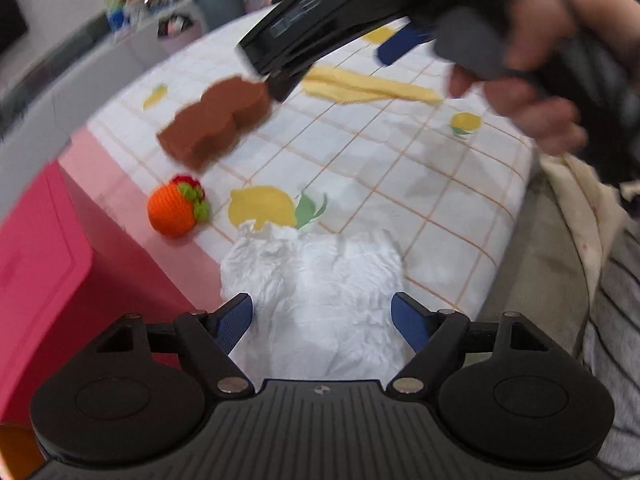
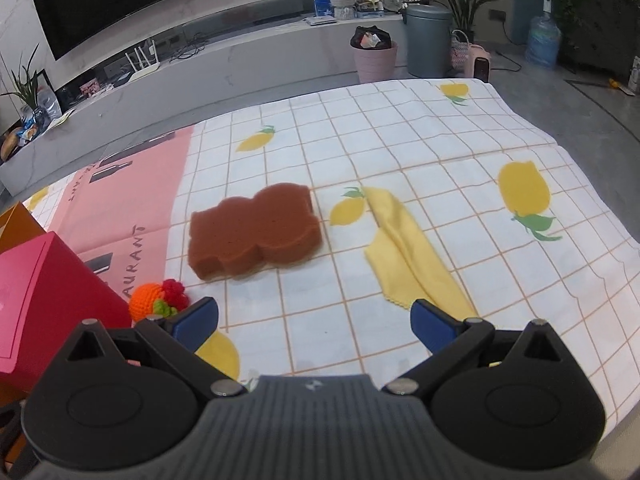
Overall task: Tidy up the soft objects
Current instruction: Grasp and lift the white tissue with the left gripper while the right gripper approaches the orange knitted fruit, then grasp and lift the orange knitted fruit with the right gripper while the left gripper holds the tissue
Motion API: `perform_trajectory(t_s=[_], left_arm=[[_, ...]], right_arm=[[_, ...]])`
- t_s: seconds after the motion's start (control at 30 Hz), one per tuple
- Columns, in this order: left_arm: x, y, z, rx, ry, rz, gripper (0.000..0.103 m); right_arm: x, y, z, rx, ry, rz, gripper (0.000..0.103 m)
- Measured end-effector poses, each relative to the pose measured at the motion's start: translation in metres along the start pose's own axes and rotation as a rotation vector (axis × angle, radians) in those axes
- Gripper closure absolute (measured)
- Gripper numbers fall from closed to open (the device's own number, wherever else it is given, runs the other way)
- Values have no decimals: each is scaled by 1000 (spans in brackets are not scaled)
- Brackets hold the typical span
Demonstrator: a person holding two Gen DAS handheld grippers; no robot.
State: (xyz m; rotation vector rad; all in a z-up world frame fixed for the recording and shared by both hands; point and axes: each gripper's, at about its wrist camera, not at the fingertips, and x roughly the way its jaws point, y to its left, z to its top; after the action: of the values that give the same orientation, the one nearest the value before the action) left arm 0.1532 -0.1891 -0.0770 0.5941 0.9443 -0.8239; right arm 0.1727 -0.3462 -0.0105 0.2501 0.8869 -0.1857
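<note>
While the left gripper (image 1: 322, 320) is hanging wide apart over a crumpled white tissue (image 1: 316, 280) at the worktop's (image 2: 400, 140) near edge, the right gripper (image 2: 314, 322) is gaping empty. A brown sponge (image 2: 254, 230) is lying mid-cloth, beside a pink sheet (image 2: 132, 200) reading "AURANT"; a yellow cloth (image 2: 412, 248), knitted orange toy (image 2: 154, 300) and red box (image 2: 44, 288) are surrounding it.

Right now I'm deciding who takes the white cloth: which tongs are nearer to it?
Left. The left tongs stand open right over the white cloth, fingers on either side. The right tongs are open farther up the table, facing the brown sponge.
</note>
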Motion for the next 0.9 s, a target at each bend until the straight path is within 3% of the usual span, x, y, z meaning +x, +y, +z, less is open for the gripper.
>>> perform_trajectory(t_s=[0.17, 0.23, 0.43, 0.47, 0.53, 0.6, 0.7, 0.73, 0.9], left_arm=[[10, 1, -11, -1, 39, -33, 5], [11, -2, -14, -4, 31, -47, 0], [8, -4, -25, -45, -33, -62, 1], [5, -5, -27, -60, -47, -48, 5], [-3, -5, -30, -94, -68, -8, 36], [-8, -5, -33, -102, -77, 8, 55], [-11, -8, -39, -86, -110, 25, 67], [-12, -10, -42, -81, -121, 37, 73], [-21, -14, -55, -85, -153, 84, 76]], right_arm=[[8, 2, 2, 9, -1, 35, 3], [10, 5, 4, 21, -12, 96, 3], [18, 37, -1, -8, 11, 335, 4], [21, 45, -4, -27, 16, 352, 5], [25, 60, -7, -76, 19, 321, 9], [30, 72, -9, -116, 6, 290, 9], [40, 82, -9, -117, 5, 305, 10], [43, 85, -9, -116, 7, 298, 17], [57, 88, -10, -127, 3, 266, 21]])
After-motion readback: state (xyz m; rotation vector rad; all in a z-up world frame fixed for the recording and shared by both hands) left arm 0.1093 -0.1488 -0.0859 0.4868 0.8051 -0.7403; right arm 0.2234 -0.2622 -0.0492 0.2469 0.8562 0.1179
